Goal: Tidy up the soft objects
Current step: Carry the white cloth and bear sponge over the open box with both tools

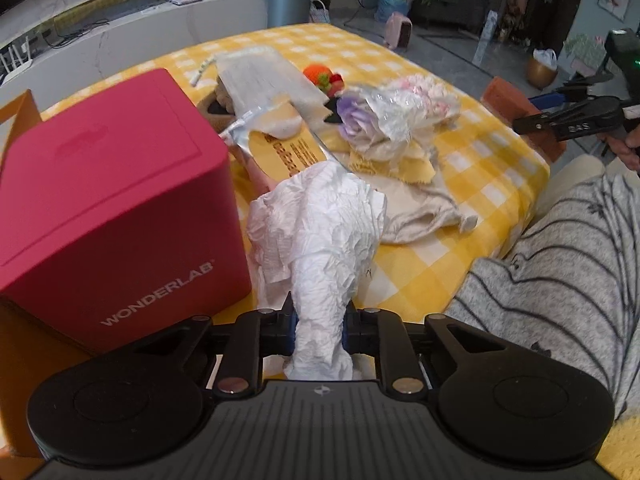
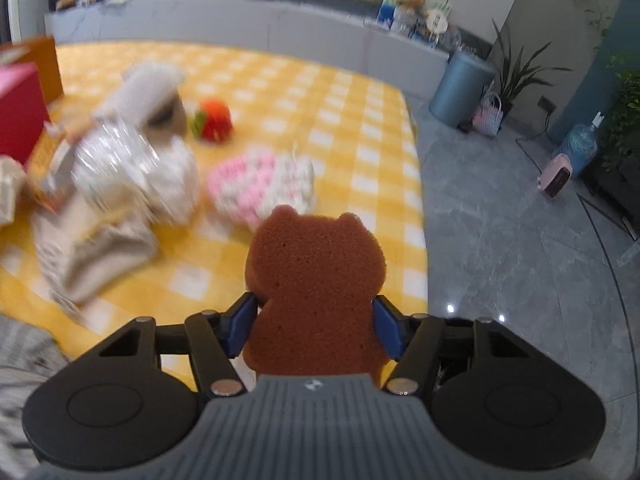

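Observation:
My left gripper (image 1: 319, 330) is shut on a crumpled white cloth (image 1: 316, 224) and holds it above the yellow checked table (image 1: 420, 276), beside a red WONDERLAB box (image 1: 108, 208). My right gripper (image 2: 316, 326) is shut on a brown bear-shaped sponge (image 2: 316, 280) near the table's right edge; it also shows in the left wrist view (image 1: 516, 112). On the table lie a pink and white knitted piece (image 2: 260, 184), an orange and red knitted toy (image 2: 214, 120), a plastic-wrapped bundle (image 1: 384, 120) and a beige cloth (image 1: 424, 208).
An orange box (image 2: 44, 68) stands behind the red one. A clear plastic bag (image 1: 260, 80) lies at the back of the pile. A grey striped blanket (image 1: 560, 272) lies off the table's right side. Grey tiled floor (image 2: 520, 240) is beyond the table.

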`<state>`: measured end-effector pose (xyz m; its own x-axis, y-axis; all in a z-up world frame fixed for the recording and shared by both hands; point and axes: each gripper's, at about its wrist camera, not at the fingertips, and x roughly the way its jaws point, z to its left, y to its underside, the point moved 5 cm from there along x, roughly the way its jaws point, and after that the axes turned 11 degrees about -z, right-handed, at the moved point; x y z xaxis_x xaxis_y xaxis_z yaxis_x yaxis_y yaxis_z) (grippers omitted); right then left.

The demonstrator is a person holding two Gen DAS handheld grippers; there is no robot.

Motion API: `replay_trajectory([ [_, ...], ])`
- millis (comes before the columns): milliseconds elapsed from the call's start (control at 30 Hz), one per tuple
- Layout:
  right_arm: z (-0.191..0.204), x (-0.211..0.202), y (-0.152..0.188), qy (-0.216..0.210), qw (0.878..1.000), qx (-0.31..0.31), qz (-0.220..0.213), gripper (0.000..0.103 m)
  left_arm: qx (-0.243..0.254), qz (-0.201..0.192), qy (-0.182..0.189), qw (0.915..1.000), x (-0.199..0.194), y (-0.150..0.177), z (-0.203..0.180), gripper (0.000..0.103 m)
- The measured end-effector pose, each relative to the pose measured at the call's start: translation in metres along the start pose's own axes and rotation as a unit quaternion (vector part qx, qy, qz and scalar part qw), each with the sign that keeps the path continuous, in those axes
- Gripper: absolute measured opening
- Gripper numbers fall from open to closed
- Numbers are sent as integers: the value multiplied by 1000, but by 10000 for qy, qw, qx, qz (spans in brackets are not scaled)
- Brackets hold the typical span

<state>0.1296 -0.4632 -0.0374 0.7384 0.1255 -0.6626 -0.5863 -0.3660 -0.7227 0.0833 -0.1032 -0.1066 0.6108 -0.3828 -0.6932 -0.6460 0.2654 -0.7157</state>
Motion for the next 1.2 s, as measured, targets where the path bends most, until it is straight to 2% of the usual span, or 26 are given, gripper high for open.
replay_trajectory([
  [100,9,-20,-16,54,9998,-14,-194,62,-216,-104,-111,9997,-7,-5,7,19],
  [333,40,-52,-52,173,9994,34,-285,62,-488,-406,74,9980,-32,-19,13,19],
  [533,95,-75,-87,-123,9976,-201,-653,62,-738,-849,357,9930,-64,-31,18,19],
  [700,137,-94,-121,-564,9930,83,-1033,62,-906,-1321,229,9868,-97,-42,31,19],
  [800,164,-102,-143,-931,9877,443,-1175,62,-1018,-1630,-132,9813,-123,-47,48,19],
  [933,208,-106,-171,-1494,9768,834,-1288,63,-1228,-2007,-705,9694,-159,-46,78,19],
  [1000,233,-104,-184,-1617,9736,876,-1352,63,-1234,-2027,-1191,9641,-170,-41,92,20],
  [1100,274,-99,-199,-1874,9685,836,-1407,63,-1312,-2007,-2010,9498,-184,-30,114,20],
  [1200,317,-91,-211,-2189,9604,932,-1449,63,-1538,-1933,-2353,9400,-191,-19,133,20],
])
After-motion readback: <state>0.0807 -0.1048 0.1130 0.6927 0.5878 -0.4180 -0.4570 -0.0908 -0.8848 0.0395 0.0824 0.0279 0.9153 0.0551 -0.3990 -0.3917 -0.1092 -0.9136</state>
